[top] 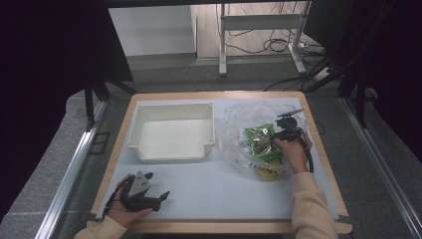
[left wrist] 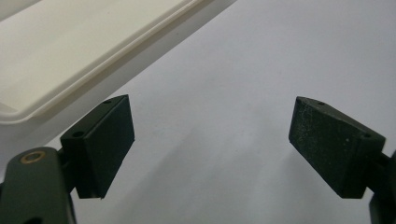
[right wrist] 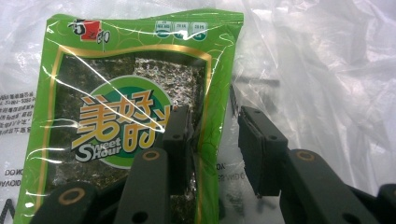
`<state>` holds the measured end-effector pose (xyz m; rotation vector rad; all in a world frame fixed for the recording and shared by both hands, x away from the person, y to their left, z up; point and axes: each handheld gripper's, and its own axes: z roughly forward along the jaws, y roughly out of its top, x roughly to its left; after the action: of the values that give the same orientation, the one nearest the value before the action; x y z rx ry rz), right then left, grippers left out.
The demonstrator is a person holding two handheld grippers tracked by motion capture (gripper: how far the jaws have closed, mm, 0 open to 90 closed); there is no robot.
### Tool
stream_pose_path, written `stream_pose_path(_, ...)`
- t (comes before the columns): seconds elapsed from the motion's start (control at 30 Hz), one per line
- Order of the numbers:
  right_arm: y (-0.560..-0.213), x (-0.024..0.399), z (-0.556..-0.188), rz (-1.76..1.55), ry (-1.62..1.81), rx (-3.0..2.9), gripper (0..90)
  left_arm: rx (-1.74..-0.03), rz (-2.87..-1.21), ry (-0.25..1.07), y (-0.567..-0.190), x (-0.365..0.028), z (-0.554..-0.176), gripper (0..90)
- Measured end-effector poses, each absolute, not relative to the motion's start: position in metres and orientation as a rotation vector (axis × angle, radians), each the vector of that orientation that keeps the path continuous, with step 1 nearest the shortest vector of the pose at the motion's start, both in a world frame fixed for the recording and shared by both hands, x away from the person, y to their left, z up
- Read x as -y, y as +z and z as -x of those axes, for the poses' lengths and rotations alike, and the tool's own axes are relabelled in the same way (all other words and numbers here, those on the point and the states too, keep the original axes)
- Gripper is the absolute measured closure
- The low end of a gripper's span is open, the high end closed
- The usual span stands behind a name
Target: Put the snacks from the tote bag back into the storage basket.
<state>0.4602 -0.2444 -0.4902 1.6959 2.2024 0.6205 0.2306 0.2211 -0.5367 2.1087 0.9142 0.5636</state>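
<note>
Green seaweed packet [right wrist: 126, 116] sits inside the clear plastic bag [right wrist: 327, 70]; our right gripper [right wrist: 212, 149] fingers straddle its right edge, not yet pinching. We should clamp packet only, not film. Left gripper [left wrist: 210, 144] fingers apart, idle on bench [left wrist: 261, 56].

The green seaweed packet [right wrist: 126, 116] reads "Sweet Hour" in white under large yellow Chinese characters; the small print beside it is too blurred to read.

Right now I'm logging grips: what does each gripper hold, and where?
The right gripper straddles the right edge of the green snack pack inside the clear bag; pad contact cannot be told. The left gripper holds nothing.
</note>
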Motion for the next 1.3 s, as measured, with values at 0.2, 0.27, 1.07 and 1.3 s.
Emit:
stream_pose_path(0.2, -0.4918, 0.2429, -0.4594, -1.712, 0.629, -2.192, 70.5, -0.912, -2.106, 0.569, -0.5360, -0.2212, -0.2299, 14.1)
stream_pose_path(0.27, -0.4921, 0.2428, -0.4590, -1.715, 0.632, -2.195, 73.1, -0.911, -2.105, 0.570, -0.5358, -0.2211, -0.2297, 14.1)
stream_pose_path(1.07, -0.4937, 0.2450, -0.4559, -1.759, 0.697, -2.152, 87.5, -0.907, -2.106, 0.568, -0.5359, -0.2210, -0.2298, 14.1)
stream_pose_path(1.3, -0.4920, 0.2439, -0.4551, -1.758, 0.732, -2.152, 89.4, -0.911, -2.104, 0.568, -0.5358, -0.2223, -0.2302, 14.1)
